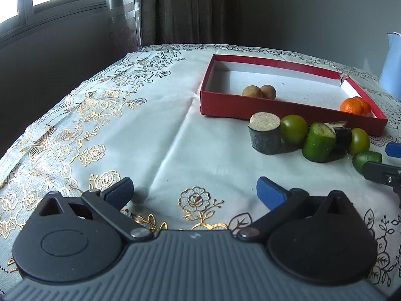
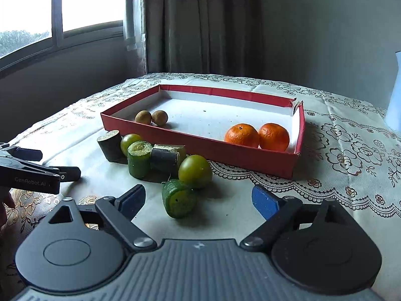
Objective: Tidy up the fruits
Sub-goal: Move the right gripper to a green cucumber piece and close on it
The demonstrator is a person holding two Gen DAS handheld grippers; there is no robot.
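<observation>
A red box (image 2: 200, 148) (image 1: 275, 106) holds two brown longans (image 2: 151, 118) (image 1: 259, 91) at its left and two oranges (image 2: 257, 136) (image 1: 355, 105) at its right. In front of it lie two green round fruits (image 2: 195, 171) (image 2: 129, 142), two green cut pieces (image 2: 178, 198) (image 2: 138, 159) and two dark cut pieces (image 2: 110, 145) (image 2: 166, 156). My right gripper (image 2: 199, 199) is open and empty, with the nearest green piece between its fingers' line. My left gripper (image 1: 195, 190) is open and empty over bare cloth, left of the pile (image 1: 315, 138).
A floral tablecloth (image 1: 125, 135) covers the table. A pale blue container (image 1: 392, 65) stands at the far right. The table's left edge drops off toward a window and curtain. The right gripper's fingers (image 1: 381, 170) show at the left wrist view's right edge.
</observation>
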